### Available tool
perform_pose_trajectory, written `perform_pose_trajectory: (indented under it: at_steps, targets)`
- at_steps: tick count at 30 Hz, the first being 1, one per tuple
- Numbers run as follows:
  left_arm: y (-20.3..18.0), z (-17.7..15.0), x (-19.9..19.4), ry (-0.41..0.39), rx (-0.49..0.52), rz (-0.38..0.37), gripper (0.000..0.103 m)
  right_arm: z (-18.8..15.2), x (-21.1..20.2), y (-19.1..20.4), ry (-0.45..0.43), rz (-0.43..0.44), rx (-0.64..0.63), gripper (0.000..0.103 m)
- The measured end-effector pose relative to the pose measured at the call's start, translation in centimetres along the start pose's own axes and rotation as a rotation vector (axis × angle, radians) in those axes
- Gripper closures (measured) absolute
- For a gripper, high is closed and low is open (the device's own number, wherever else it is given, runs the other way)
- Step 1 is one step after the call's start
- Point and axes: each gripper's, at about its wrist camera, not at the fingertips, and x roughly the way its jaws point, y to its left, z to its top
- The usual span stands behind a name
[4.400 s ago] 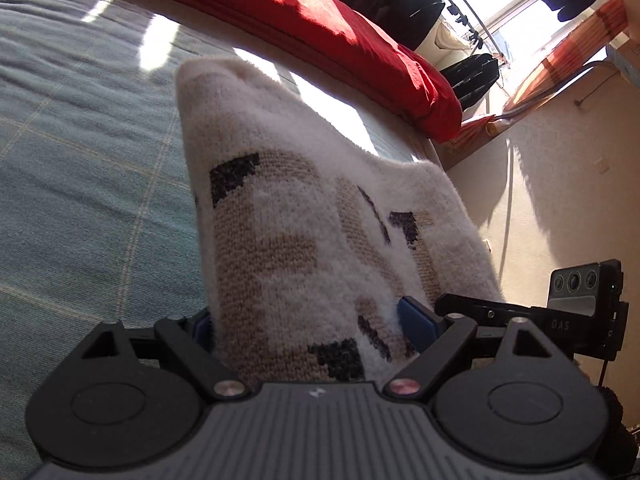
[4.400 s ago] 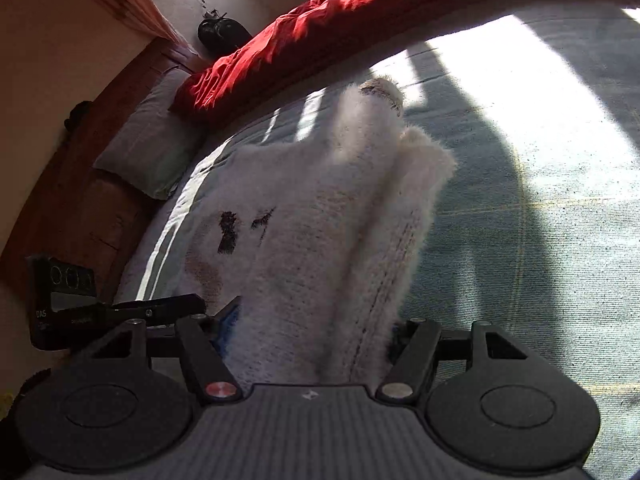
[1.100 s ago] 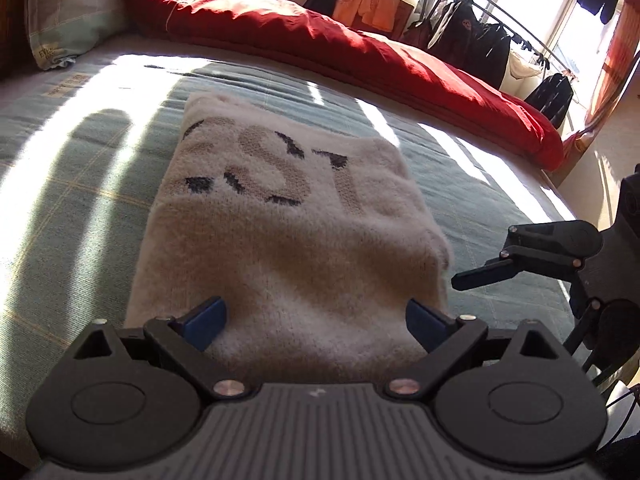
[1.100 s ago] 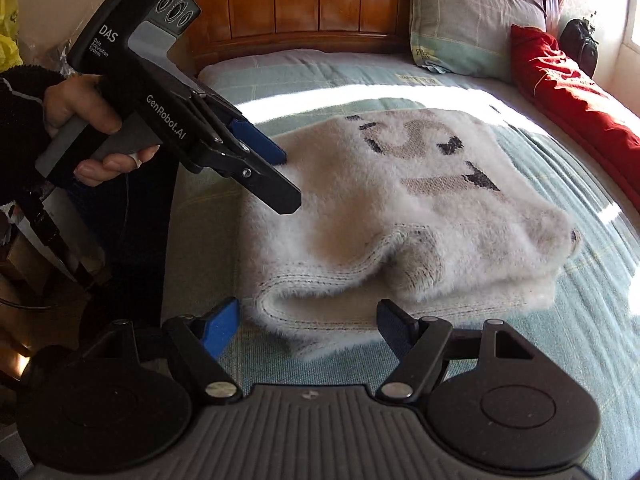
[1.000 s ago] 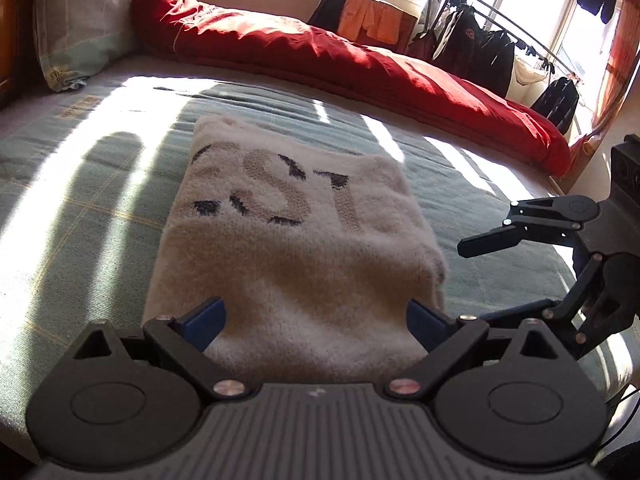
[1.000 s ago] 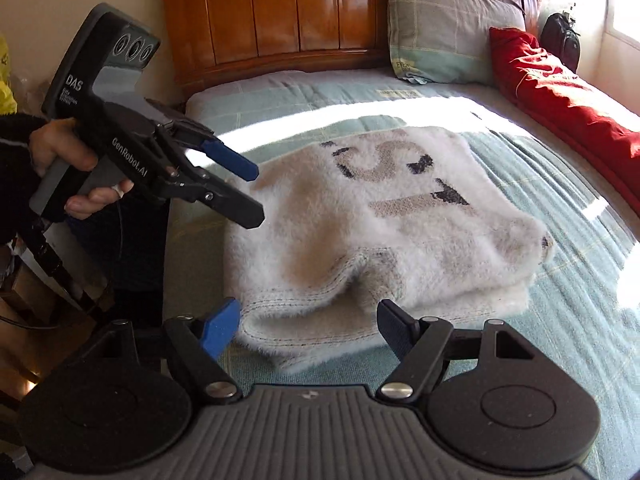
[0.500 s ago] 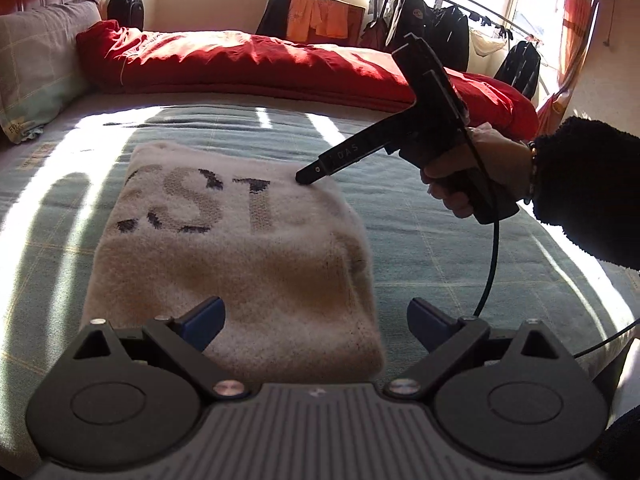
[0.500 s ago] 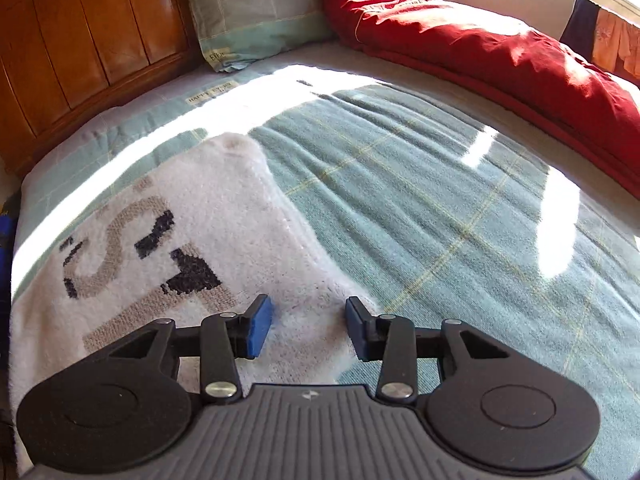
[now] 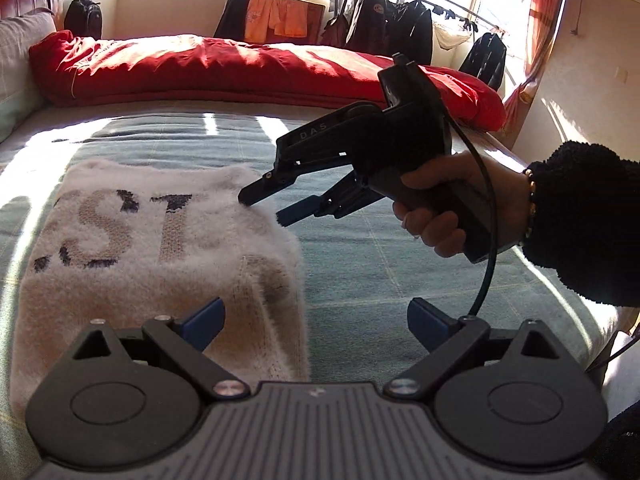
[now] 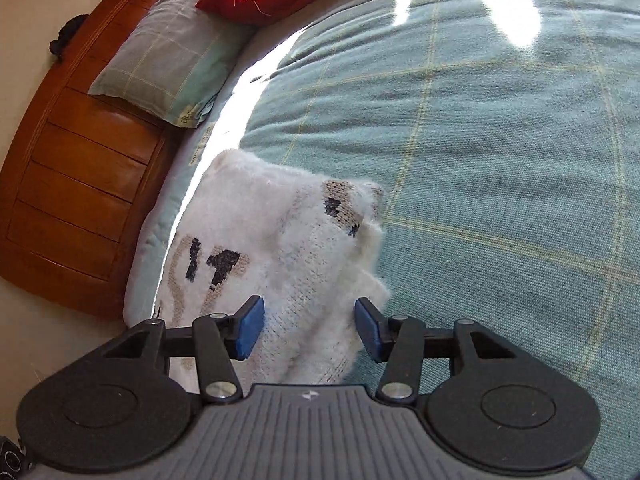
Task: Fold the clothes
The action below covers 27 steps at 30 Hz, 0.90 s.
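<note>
Sweater, white and fluffy with knitted letters, lies folded into a rectangle on the teal checked bedspread, as the left wrist view records. Left gripper hangs above the sweater's near right corner, its blue-padded fingers spread wide with nothing grasped. Right gripper, carried by a hand in a black fleecy sleeve, points at the sweater's far right edge; its fingers are apart, one tip at the fabric. A red duvet runs along the far side of the bed, with a rack of dark clothes behind it. In the right wrist view, the right gripper straddles the layered edge of the sweater; the fingers are opening, the fabric lies between them, and the pads show no pressure on it. A checked pillow rests against the wooden headboard beyond.
</note>
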Motion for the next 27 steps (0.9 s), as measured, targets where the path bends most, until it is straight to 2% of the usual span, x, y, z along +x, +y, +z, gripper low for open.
perform_pose_trajectory:
  at_steps: [3,7,14,16,18,20,21,24,27]
  targets:
    - [-0.3,-0.6,-0.1,0.018,-0.008,0.000,0.006,0.8,0.4,0.3,-0.051,0.033,0.012,0.047]
    - [-0.5,-0.9,-0.9,0.020,-0.003,0.011,0.006,1.5,0.8,1.1,-0.053,0.032,-0.026,0.048]
    - [-0.4,-1.0,-1.7,0.008,0.000,0.015,0.006,-0.8,-3.4,0.0,-0.066,-0.008,0.041,0.048]
    - [-0.3,-1.1,-1.6,0.005,-0.007,0.012,0.006,-1.1,-3.4,-0.7,-0.052,-0.014,0.079,0.048]
    - [-0.3,-1.1,-1.6,0.002,-0.015,0.009,0.006,-1.3,-2.7,-1.3,-0.031,-0.028,0.105,0.058]
    - [-0.4,-1.2,-1.6,0.002,-0.014,0.012,0.006,-1.4,-1.6,-1.7,-0.027,0.000,0.132,0.083]
    - [-0.5,-1.2,-1.6,0.004,-0.009,0.017,0.006,-1.2,-1.2,-1.8,-0.031,0.008,0.143,0.086]
    - [-0.6,-1.2,-1.5,0.015,-0.010,0.018,0.006,-0.5,0.1,-1.8,-0.040,0.016,0.169,0.086]
    - [-0.7,-1.4,-1.7,0.019,-0.009,0.024,0.006,0.3,0.2,-1.2,-0.053,0.010,0.127,0.086]
